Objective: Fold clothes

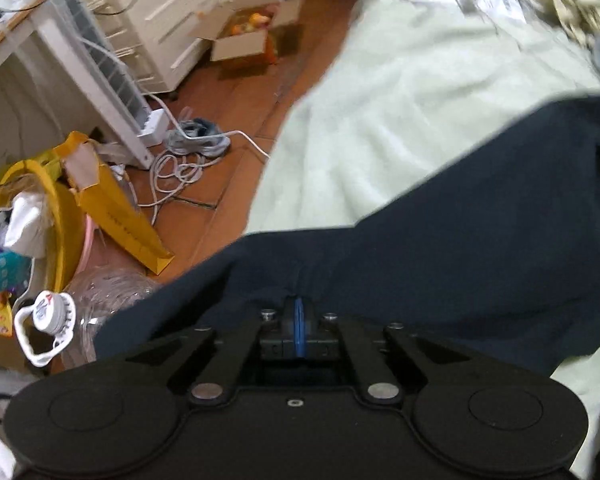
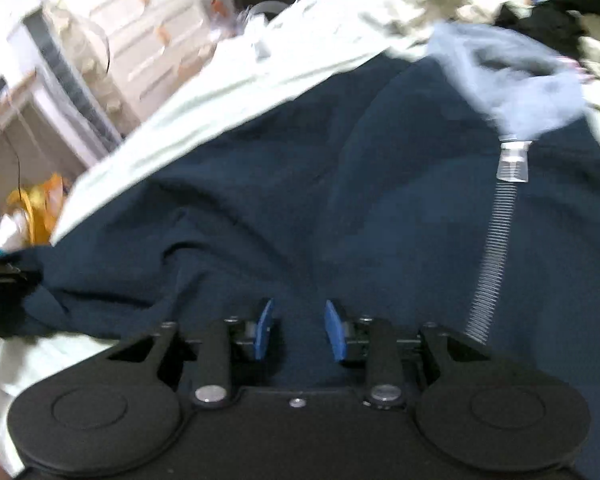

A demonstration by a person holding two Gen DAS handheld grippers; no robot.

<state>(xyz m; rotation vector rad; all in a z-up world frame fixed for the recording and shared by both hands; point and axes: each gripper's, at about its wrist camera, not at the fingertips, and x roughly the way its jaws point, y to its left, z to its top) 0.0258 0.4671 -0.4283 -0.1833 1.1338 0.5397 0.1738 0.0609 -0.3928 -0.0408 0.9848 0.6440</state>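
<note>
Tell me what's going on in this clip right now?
A person with a gripper in each hand is folding a dark navy garment spread on a pale green bedcover. The left gripper is pinched shut on the garment's near edge. The right gripper stands open above the cloth, holding nothing. A ribbed hose lies across the garment.

1. The left gripper [image 1: 299, 326] is matt black plastic with blue pads and silver screw heads.
2. The right gripper [image 2: 299, 330] matches it: two round black discs, angular linkage arms, blue pads [image 2: 334, 330].
</note>
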